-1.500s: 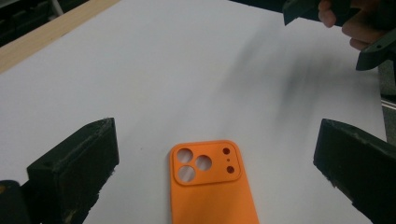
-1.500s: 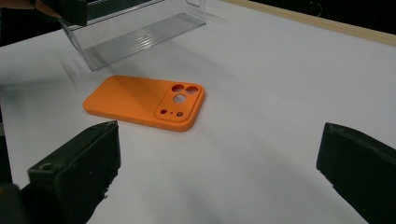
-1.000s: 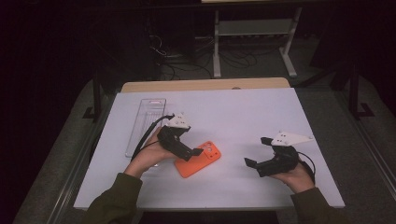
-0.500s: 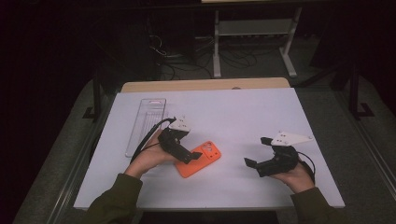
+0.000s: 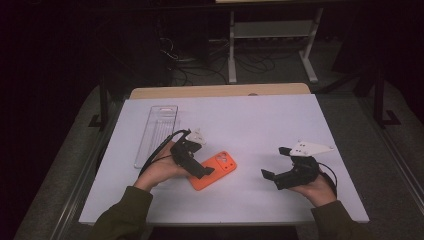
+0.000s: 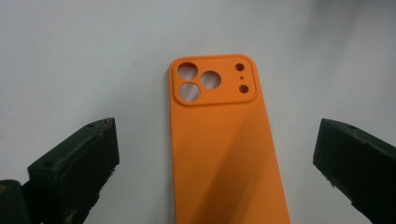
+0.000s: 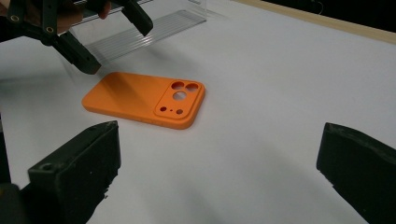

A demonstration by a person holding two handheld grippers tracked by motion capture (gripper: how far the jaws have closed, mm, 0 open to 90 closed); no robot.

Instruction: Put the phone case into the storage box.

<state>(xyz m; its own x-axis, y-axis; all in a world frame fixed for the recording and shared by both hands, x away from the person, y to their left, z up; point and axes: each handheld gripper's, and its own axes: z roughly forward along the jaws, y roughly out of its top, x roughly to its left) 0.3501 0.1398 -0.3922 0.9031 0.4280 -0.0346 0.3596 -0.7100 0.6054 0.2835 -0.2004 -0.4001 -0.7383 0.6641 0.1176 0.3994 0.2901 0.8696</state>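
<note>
One orange soft-plastic phone case (image 5: 212, 172) lies flat on the white table (image 5: 260, 125), back up, with its raised camera block at the far end. Two handheld grippers work over it. In the left gripper view the case (image 6: 222, 140) runs lengthwise between the spread jaws, touching neither, and its cut-outs can be counted: three large round holes, two small ones and one pinhole. No brand or lettering shows on it. The left gripper (image 5: 192, 162) hangs over the case's near end, jaws wide apart. The right gripper (image 5: 280, 167) sits well to the side, jaws likewise spread and holding nothing; in its own view the case (image 7: 144, 99) lies beyond the jaws, with one clear ribbed plastic tray (image 7: 140, 35) farther off, behind the left gripper (image 7: 112, 39).
</note>
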